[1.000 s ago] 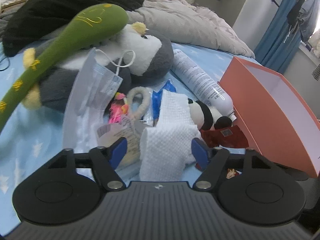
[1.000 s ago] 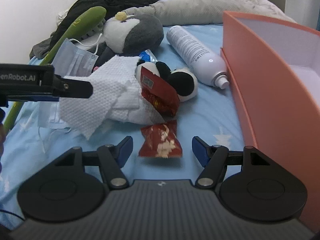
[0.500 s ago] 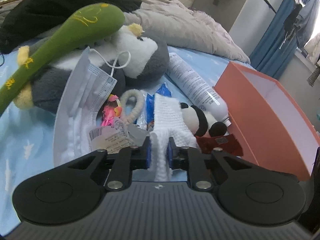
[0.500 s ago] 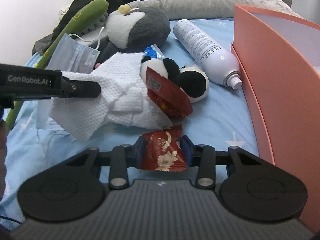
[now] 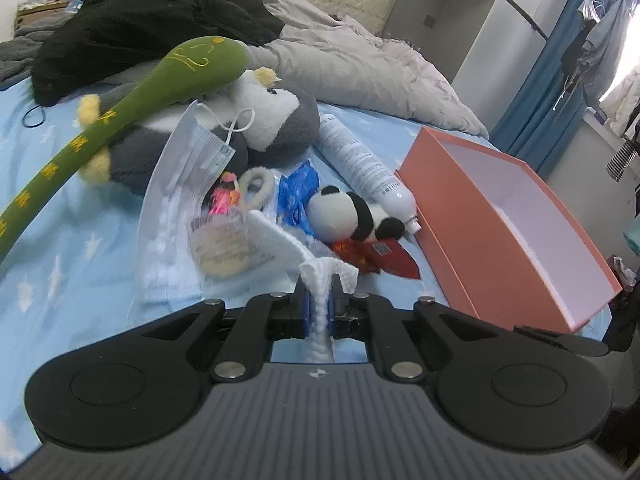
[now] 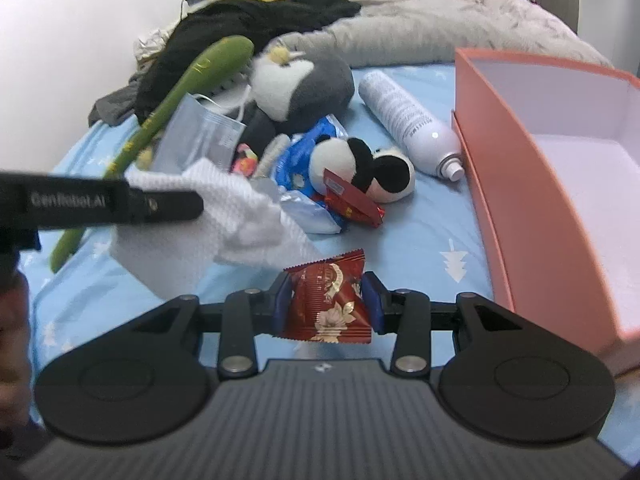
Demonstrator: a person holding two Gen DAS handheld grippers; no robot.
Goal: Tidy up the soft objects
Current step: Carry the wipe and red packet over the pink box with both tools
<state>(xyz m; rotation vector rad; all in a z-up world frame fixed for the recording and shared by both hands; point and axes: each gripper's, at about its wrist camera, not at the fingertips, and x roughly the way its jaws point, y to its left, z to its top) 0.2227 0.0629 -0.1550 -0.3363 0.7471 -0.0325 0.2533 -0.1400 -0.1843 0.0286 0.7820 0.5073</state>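
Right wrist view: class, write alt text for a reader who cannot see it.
The right tool grips a red snack packet above a blue bedsheet. Beyond lie a toy panda, a white cloth held by the left tool, and an open orange box.

Towel (image 5: 319, 312) sits betw. the left jaws, its free end trailing fwd-left. Snack packet (image 6: 328, 304) sits betw. the right jaws. Ahead of both, on the bed (image 6: 420, 236): panda plush (image 6: 360, 164) w/ a 2nd packet (image 6: 350, 200) leaning on its front, spray can (image 6: 408, 120) just right of it. Box (image 6: 532, 184) far right of the jaws, can's nozzle nr its wall. Mask (image 5: 184, 172) & penguin plush (image 5: 276, 120) further fwd-left, long plush (image 5: 120, 120) lying across the penguin. Duvet (image 5: 360, 68) behind all.
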